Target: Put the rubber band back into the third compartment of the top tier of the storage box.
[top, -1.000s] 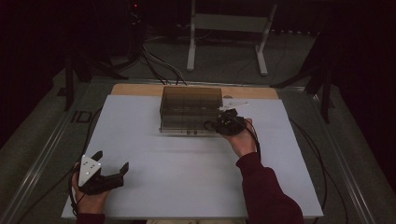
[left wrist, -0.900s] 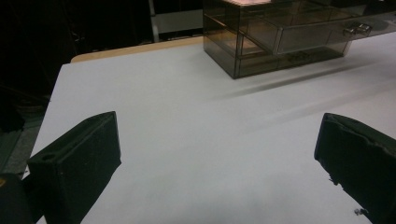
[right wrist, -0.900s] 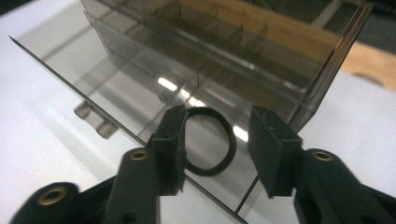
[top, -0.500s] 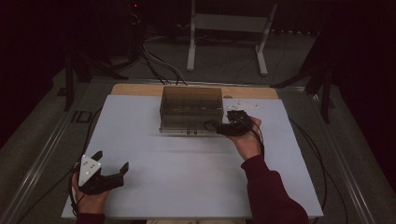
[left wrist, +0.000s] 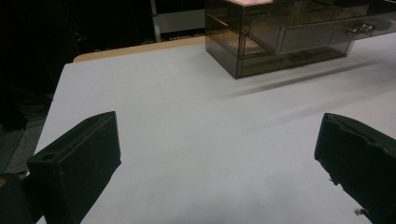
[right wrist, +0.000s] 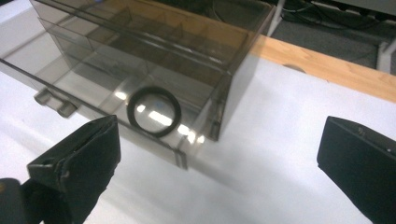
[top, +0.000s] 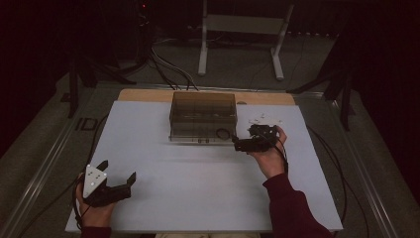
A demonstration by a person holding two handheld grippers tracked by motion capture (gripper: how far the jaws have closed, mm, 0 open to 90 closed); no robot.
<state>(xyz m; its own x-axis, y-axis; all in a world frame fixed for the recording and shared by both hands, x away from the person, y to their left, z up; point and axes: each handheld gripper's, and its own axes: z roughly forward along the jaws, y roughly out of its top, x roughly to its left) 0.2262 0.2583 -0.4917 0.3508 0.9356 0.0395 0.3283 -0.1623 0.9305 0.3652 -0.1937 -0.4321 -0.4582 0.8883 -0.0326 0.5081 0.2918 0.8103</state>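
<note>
A smoked see-through drawer box (top: 202, 115) stands at the back middle of the white sheet (top: 198, 198). Its bottom drawer (right wrist: 93, 93) is pulled out a little, and a black ring (right wrist: 154, 112) lies flat in its right end, also visible as the ring (top: 222, 134) from above. My right gripper (top: 241, 141) hovers just right of that drawer front. Its jaws have just been opening and now stand open with nothing between them (right wrist: 217, 140). My left gripper (top: 118, 172) rests open and empty near the front left corner, facing the box (left wrist: 280, 37).
A wooden tabletop edge (top: 148, 94) shows behind the sheet. A white stand (top: 242, 25) and cables (top: 168, 69) lie on the floor beyond. Each gripper's cable trails off the table's side.
The right gripper has drawn away from the drawer front, to the right and slightly toward me, and its jaws have spread. The left gripper has not moved.
</note>
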